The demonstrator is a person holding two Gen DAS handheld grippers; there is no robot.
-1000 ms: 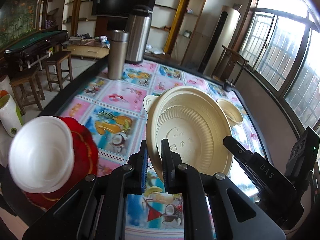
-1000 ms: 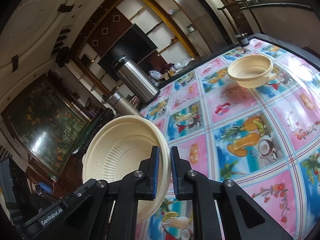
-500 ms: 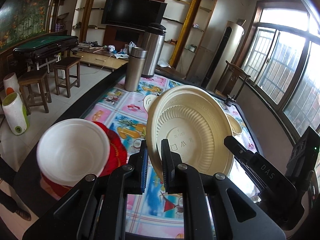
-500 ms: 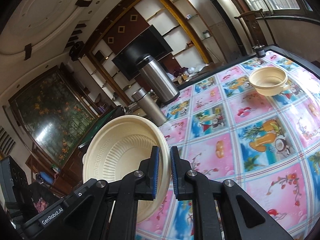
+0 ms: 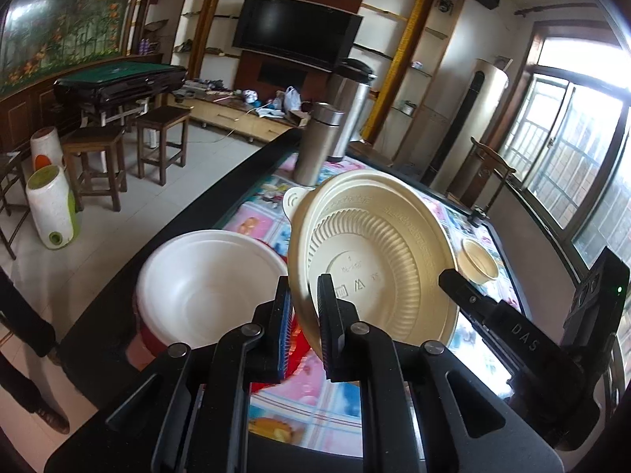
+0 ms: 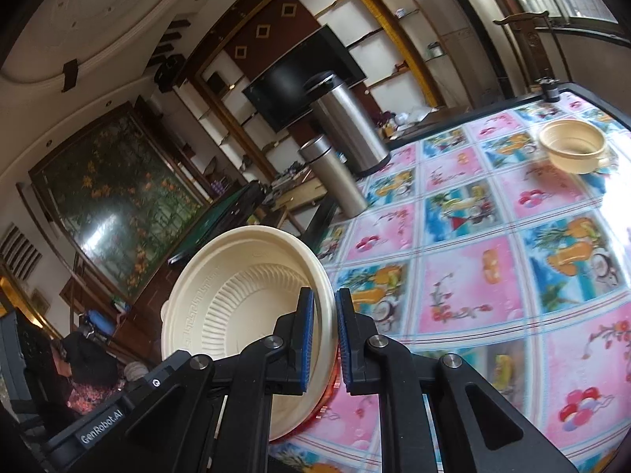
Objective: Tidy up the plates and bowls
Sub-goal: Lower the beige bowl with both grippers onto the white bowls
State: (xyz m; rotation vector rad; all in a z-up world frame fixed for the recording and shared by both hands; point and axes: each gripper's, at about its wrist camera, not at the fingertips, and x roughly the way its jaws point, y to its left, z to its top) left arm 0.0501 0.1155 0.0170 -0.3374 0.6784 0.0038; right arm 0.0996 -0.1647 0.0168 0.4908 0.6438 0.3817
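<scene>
We hold one cream plastic plate [image 5: 374,260] with both tools, lifted and tilted above the near end of the table [image 6: 493,276]. Our left gripper [image 5: 303,315] is closed narrow on the plate rim, and we see the ribbed underside of the plate there. Our right gripper [image 6: 325,339] pinches the opposite rim, with the inner side of the plate facing its camera. Just beside the plate, low on the left, a white bowl [image 5: 209,287] sits on a red dish [image 5: 155,345]. A small cream bowl [image 6: 572,146] stands far across the colourful tablecloth. Two steel flasks [image 6: 335,173] stand near the far edge of the table.
</scene>
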